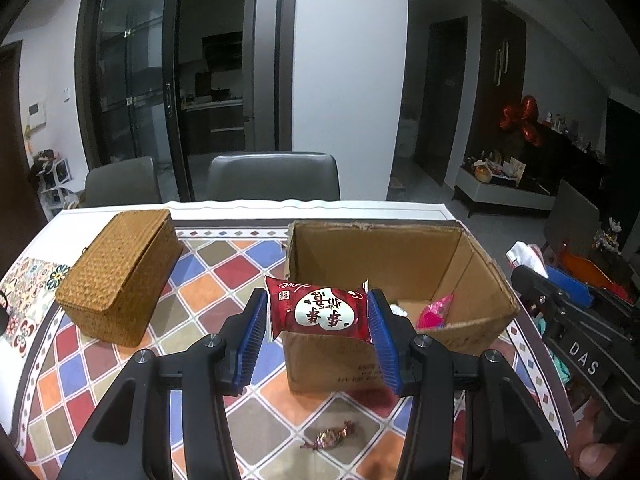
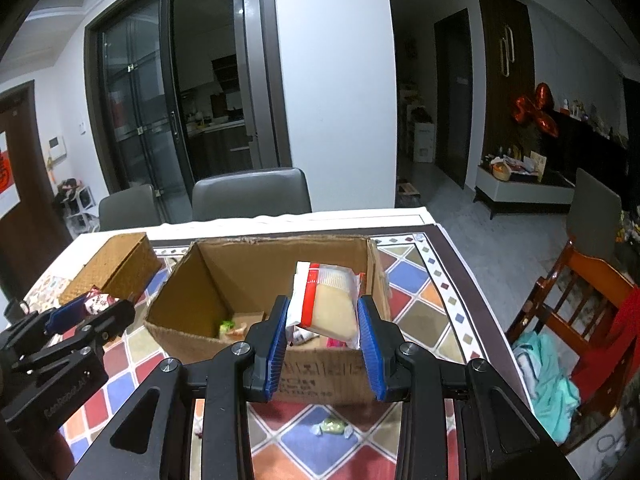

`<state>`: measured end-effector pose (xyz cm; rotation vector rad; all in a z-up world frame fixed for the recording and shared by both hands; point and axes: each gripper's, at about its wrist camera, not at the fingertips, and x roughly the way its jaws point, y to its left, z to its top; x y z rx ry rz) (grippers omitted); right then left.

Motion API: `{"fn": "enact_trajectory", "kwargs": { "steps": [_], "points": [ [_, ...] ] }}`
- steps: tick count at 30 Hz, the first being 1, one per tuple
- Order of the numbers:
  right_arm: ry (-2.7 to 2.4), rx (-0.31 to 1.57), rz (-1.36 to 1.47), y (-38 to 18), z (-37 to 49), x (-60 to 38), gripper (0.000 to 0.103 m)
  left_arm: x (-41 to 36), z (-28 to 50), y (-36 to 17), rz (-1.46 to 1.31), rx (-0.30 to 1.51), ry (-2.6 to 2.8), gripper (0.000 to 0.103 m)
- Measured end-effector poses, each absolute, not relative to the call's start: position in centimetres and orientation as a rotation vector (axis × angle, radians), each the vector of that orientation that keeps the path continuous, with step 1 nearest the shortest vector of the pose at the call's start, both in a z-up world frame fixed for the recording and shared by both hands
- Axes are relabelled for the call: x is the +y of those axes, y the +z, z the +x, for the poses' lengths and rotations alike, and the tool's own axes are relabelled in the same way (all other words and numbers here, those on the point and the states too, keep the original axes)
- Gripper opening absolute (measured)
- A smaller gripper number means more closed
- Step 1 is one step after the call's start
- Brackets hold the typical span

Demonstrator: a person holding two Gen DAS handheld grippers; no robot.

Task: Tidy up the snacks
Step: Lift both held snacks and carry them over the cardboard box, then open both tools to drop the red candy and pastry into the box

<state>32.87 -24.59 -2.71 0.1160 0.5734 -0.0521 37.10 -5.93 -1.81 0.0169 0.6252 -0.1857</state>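
My left gripper (image 1: 318, 312) is shut on a red snack packet with a white heart (image 1: 320, 310), held above the near wall of an open cardboard box (image 1: 384, 248). A pink wrapper (image 1: 434, 312) lies inside the box. My right gripper (image 2: 323, 310) is shut on a white and red packet with a pale wedge inside (image 2: 328, 300), also held over the cardboard box (image 2: 280, 256), near its front right corner. Small wrapped snacks (image 2: 232, 326) lie on the box floor. The left gripper (image 2: 80, 312) with its red packet shows at the left of the right wrist view.
A woven lidded basket (image 1: 120, 272) stands on the left of the patterned tablecloth (image 1: 224, 272). A brown wrapped candy (image 1: 330, 436) and a green wrapped candy (image 2: 332, 426) lie on the cloth before the box. Grey chairs (image 1: 274, 176) stand behind the table, a wooden chair (image 2: 580, 300) at right.
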Motion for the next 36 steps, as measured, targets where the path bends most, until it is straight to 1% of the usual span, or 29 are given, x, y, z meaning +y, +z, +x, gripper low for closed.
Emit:
{"fn": "enact_trajectory", "kwargs": {
  "steps": [9,26,32,34,35,36],
  "points": [
    [-0.044,0.579,0.114,-3.0,35.1,-24.6,0.035,-6.5,39.9,-1.7,0.026,0.619,-0.202,0.049],
    [-0.017,0.623,0.105,-4.8,38.7,-24.4,0.035,-7.4,43.3,-3.4,0.034,0.649,-0.23,0.05],
    [-0.009,0.643,0.085,-5.5,39.3,-23.9,0.036,-7.5,43.9,-4.2,0.026,0.679,-0.245,0.052],
    [-0.017,0.639,0.072,-5.5,39.3,-23.9,0.041,-7.5,43.8,-4.1,0.027,0.677,-0.237,0.059],
    [-0.02,0.636,0.068,-5.5,39.2,-23.8,0.049,-7.5,43.7,-4.1,0.028,0.675,-0.231,0.066],
    [-0.028,0.631,0.066,-5.4,39.1,-23.9,0.06,-7.4,43.6,-4.0,0.03,0.67,-0.225,0.072]
  ]
}}
